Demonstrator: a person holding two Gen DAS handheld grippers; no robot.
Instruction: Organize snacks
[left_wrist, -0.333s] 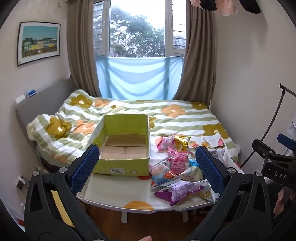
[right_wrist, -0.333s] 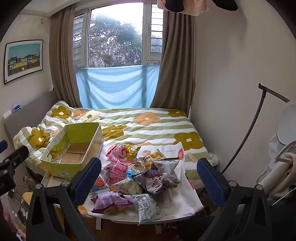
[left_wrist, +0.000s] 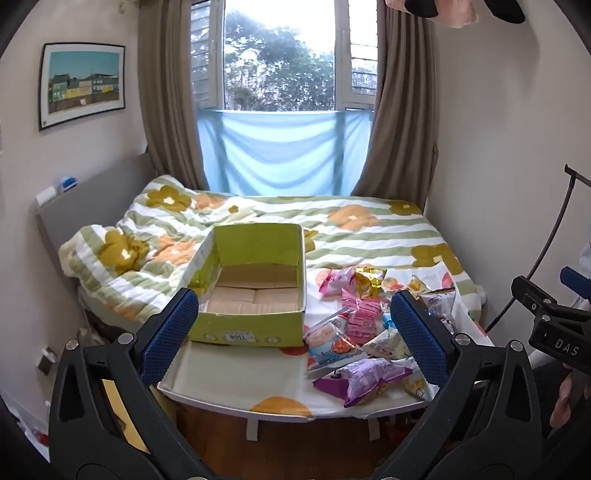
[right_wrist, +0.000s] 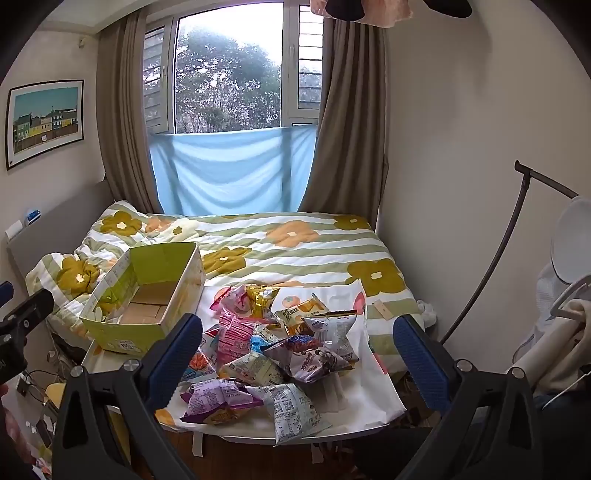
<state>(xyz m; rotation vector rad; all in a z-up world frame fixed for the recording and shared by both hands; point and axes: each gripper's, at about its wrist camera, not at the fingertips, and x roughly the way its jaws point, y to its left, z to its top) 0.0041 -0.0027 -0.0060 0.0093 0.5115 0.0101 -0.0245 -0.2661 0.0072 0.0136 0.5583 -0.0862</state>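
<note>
Presently, both tools are being held back from the tabletop (left_wrist: 236, 384), above its near edge. The left hand-held gripper (left_wrist: 295, 332) is being kept spread wide, nothing between its blue pads (left_wrist: 170, 332); the right hand-held gripper (right_wrist: 295, 350) is likewise being held spread and empty.

The snack packets (right_wrist: 273, 354) are being seen heaped loosely on the right half of the tabletop, on a white cloth (right_wrist: 369, 376). The green cardboard box (left_wrist: 251, 291) is standing open and apparently empty on the left half, just beside the heap. No packet is judged to have been sorted yet.

Risks, as judged:
- The purple packet (right_wrist: 218, 400) and the white packet (right_wrist: 291, 411) are lying at the near edge; either is likely to be nudged onto the floor by a clumsy approach.
- The packets are puffed and slick-looking, so one may be squeezed out of the pads or crushed if pinched hard.
- The heap is overlapping, so a neighbour may be dragged along when one packet is being lifted.
- The cloth is hanging over the right edge and could be snagged, pulling the whole heap.
- The box looks light and may be shoved toward the bed (left_wrist: 332, 229) if its wall is struck.

Surroundings: the bed is lying directly behind the tabletop, under a curtained window (left_wrist: 280, 59). A lamp stand (right_wrist: 509, 236) is rising at right, well apart. Nothing is standing between the tools and the heap.
</note>
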